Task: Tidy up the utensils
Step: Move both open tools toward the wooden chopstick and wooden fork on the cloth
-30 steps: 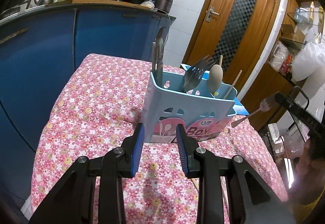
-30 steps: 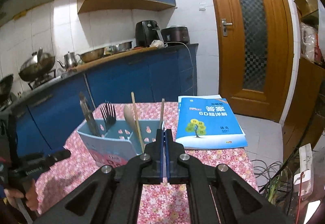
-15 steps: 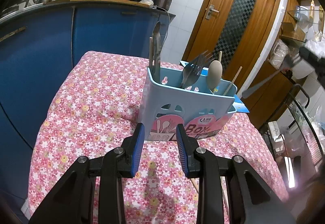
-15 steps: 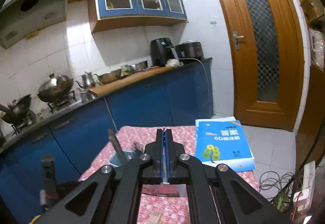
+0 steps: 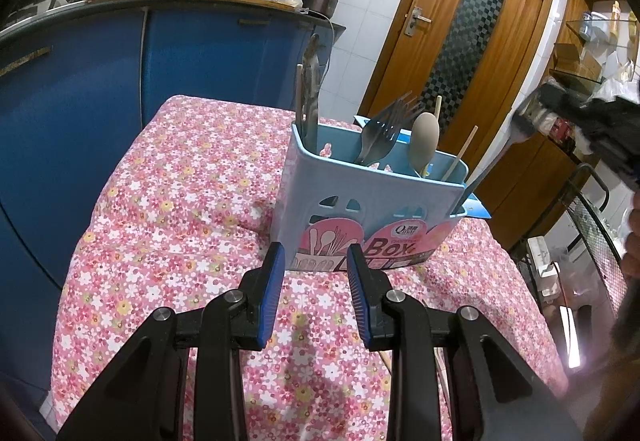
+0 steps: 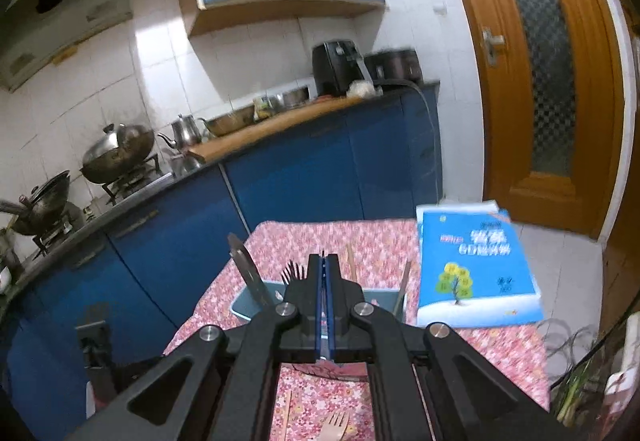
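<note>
A light blue utensil box (image 5: 372,209) stands on the flowered tablecloth (image 5: 180,201). A knife (image 5: 310,93), dark forks (image 5: 384,133), a beige spoon (image 5: 426,139) and a chopstick (image 5: 462,153) stand in it. My left gripper (image 5: 316,273) hovers just in front of the box, its jaws partly open with nothing between them. At the upper right my right gripper (image 5: 540,105) is shut on the head of a long grey utensil (image 5: 492,165). Its handle slants down to the box's right end. From the right wrist, the right gripper (image 6: 323,261) is shut above the box (image 6: 248,305).
A blue book (image 6: 476,269) lies on the table beyond the box. A wooden fork (image 6: 336,425) and a chopstick (image 6: 288,413) lie on the cloth nearer me. Blue cabinets (image 5: 80,113) stand to the left, a wooden door (image 5: 460,41) behind, a wire rack (image 5: 596,237) to the right.
My right gripper has risen with the grey utensil, from low at the right to high beside the box, and its handle now points down at the box. The left gripper kept still.
</note>
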Demonstrator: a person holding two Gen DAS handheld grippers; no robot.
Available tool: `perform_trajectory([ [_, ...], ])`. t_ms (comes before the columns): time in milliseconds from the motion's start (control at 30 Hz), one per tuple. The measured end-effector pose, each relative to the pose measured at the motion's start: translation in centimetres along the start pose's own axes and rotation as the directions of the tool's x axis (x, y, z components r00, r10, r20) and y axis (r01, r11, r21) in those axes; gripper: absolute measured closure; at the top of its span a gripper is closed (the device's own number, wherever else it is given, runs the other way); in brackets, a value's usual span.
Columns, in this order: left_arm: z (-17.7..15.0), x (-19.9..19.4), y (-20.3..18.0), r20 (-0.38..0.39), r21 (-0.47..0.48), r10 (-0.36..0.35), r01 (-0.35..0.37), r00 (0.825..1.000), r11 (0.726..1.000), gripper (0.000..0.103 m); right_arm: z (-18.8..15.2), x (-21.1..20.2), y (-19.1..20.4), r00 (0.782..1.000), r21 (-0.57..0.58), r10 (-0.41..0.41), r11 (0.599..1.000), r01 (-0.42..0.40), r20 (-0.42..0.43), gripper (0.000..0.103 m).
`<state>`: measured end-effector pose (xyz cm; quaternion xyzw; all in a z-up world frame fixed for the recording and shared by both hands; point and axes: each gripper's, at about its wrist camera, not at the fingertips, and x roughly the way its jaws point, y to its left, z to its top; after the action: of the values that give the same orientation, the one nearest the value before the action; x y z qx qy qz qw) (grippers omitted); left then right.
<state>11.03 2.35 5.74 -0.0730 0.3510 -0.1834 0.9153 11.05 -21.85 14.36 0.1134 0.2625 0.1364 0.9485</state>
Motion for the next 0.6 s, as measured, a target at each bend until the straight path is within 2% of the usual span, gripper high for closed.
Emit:
perform_trajectory([
  [200, -0.1, 0.1, 0.1, -0.003, -0.008, -0.001, 0.001, 1.000, 1.000, 0.071, -0.6, 3.2, -0.8, 0.997, 0.009, -0.009, 1.000, 0.010, -0.080, 0.098],
  [267, -0.1, 0.3, 0.3, -0.007, -0.010, -0.001, 0.001, 1.000, 1.000, 0.071, -0.9, 3.6, -1.0, 0.997, 0.008, -0.008, 1.000, 0.009, -0.082, 0.096],
  [333, -0.1, 0.5, 0.4, -0.014, -0.012, 0.000, 0.000, 1.000, 1.000, 0.071, -1.1, 3.5, -1.2, 0.998, 0.012, -0.009, 1.000, 0.009, -0.068, 0.083],
  [600, -0.3, 0.2, 0.5, -0.024, -0.014, 0.000, -0.001, 1.000, 1.000, 0.071, -2.2, 1.8, -1.0, 0.999, -0.003, -0.028, 1.000, 0.028, -0.047, 0.079],
])
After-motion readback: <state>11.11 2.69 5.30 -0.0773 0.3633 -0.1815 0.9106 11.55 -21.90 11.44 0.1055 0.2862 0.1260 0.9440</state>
